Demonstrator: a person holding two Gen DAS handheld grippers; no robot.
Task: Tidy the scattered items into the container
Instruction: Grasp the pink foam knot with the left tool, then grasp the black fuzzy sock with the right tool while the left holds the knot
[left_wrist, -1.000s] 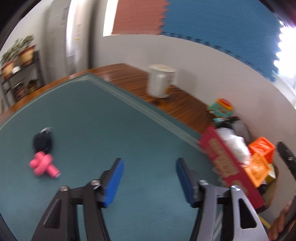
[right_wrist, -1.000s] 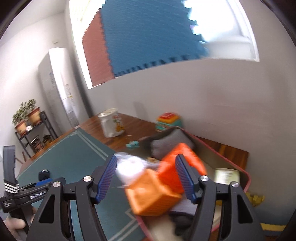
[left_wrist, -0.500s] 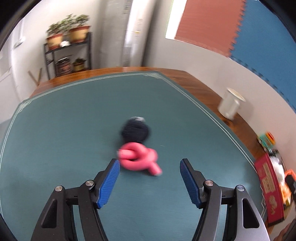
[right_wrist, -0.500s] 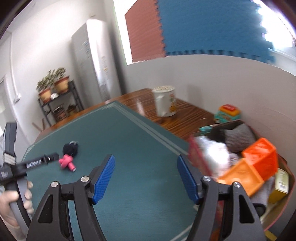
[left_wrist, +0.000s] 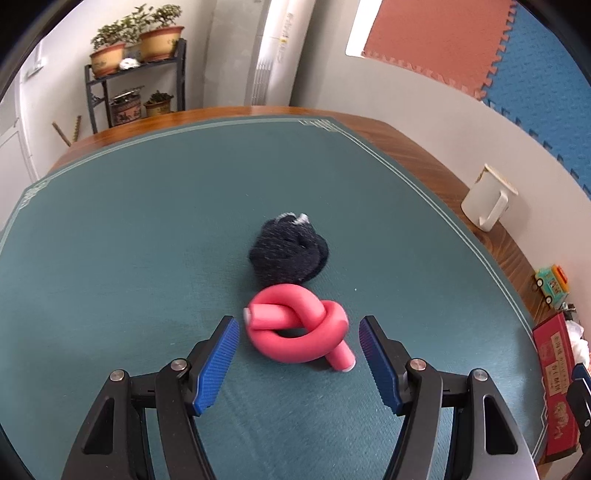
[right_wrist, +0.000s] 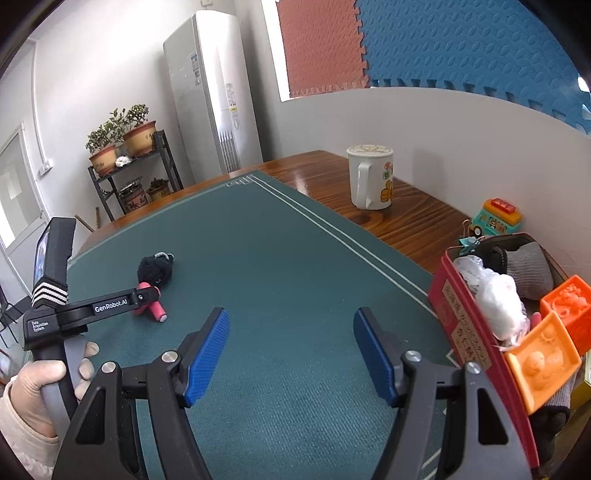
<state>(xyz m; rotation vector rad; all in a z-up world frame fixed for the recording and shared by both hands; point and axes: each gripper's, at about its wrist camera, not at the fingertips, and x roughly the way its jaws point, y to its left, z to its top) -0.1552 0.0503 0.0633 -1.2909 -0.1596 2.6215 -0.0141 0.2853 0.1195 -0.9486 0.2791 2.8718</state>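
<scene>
A pink foam tube tied in a knot (left_wrist: 301, 326) lies on the green mat, with a black knitted ball (left_wrist: 288, 253) touching its far side. My left gripper (left_wrist: 298, 352) is open, its blue pads on either side of the knot, not touching it. In the right wrist view the knot (right_wrist: 155, 308) and the black ball (right_wrist: 155, 267) lie far left, partly behind the left gripper's body (right_wrist: 92, 306). My right gripper (right_wrist: 291, 349) is open and empty above the mat. The red box (right_wrist: 476, 332) at the right holds orange blocks (right_wrist: 543, 358), a white bag and grey cloth.
A white mug (right_wrist: 371, 177) and a small toy bus (right_wrist: 496, 218) stand on the bare wood strip along the wall. The red box also shows at the right edge of the left wrist view (left_wrist: 557, 380). A plant shelf (left_wrist: 136, 85) stands beyond the table.
My left gripper has swung away from the box and closed in on the pink knot, which now lies between its pads. My right gripper has turned from over the box toward the mat.
</scene>
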